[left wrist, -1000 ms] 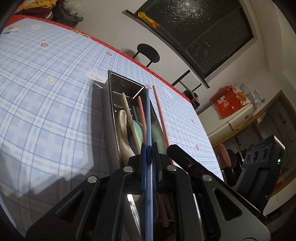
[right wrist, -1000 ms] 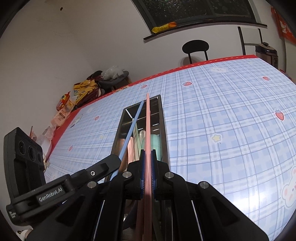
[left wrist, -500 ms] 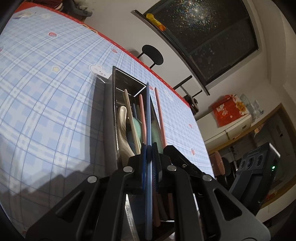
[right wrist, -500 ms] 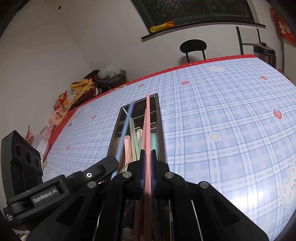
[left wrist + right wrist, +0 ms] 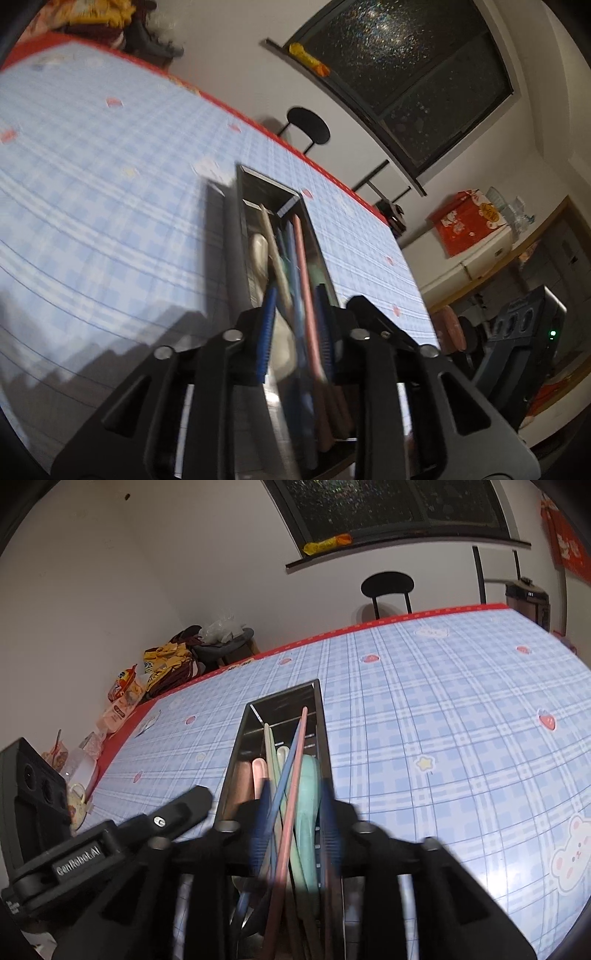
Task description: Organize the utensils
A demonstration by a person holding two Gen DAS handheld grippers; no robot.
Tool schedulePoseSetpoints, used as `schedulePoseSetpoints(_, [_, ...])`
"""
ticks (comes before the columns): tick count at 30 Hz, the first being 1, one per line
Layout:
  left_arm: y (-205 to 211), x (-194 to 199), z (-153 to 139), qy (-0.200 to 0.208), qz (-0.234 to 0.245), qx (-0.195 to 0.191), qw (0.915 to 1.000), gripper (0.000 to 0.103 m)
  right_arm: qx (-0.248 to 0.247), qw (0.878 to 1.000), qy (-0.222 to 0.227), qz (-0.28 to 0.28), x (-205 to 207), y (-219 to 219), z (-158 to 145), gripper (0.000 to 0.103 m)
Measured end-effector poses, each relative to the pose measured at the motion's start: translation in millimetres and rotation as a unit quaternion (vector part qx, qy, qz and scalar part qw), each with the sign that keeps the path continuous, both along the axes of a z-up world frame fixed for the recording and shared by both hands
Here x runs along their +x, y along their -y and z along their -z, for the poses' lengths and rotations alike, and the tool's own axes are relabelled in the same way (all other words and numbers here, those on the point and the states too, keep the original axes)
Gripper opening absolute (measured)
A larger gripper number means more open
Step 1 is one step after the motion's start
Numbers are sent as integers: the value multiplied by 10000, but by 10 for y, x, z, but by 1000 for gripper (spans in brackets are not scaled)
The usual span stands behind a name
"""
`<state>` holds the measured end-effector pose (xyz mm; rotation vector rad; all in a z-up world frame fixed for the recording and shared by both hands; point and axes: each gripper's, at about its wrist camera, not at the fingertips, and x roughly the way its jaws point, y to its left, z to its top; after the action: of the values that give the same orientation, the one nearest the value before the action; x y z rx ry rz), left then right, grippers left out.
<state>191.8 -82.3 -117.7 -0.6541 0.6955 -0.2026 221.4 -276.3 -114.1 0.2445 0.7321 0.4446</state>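
The long metal tray (image 5: 325,716) is lying on the checked tablecloth (image 5: 443,709), running from bottom centre toward the frame's middle. Pink chopstick (image 5: 295,760) and blue chopstick (image 5: 284,775) are resting inside, pointing lengthwise. Both the left gripper (image 5: 295,328) and right gripper (image 5: 293,823) are opening, fingers apart, gripping nothing.

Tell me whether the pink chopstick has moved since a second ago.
Yes. The pink chopstick has dropped from above the metal tray's rim into the tray, between opening jaws.
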Motion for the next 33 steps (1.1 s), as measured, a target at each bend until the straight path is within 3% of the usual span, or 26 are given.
schedulePoseSetpoints(4, [-205,-85,-114,93,-268,368,9989,38,-248,9993,244,135,-66,-38,-59,73])
schedulePoseSetpoints(7, [-352,-162,-182,151,-421,559,9974,45,-558,9970,449,292,-120,-85,-94,90])
schedulePoseSetpoints(9, [-432,-211,-224,188,-501,675,9963,50,-777,9945,614,344,-166,-140,-120,96])
schedulePoseSetpoints(12, [-564,-309,-314,246,-627,869,9939,64,-1130,9896,781,419,-220,-245,-152,97])
schedulePoseSetpoints(14, [-633,-362,-383,310,-690,1029,9918,81,-1318,9866,851,456,-243,-304,-170,97])
schedulePoseSetpoints(17, [-768,-476,-540,525,-821,1386,9855,96,-1573,9810,972,594,-314,-386,-237,97])
schedulePoseSetpoints(25, [-1047,-704,-936,987,-984,2642,9543,97,-1804,9652,1539,1105,-666,-508,-606,97])
schedulePoseSetpoints(33, [-1161,-861,-1235,1519,-1020,3299,9261,97,-1969,9464,1938,1672,-875,-619,-924,97])
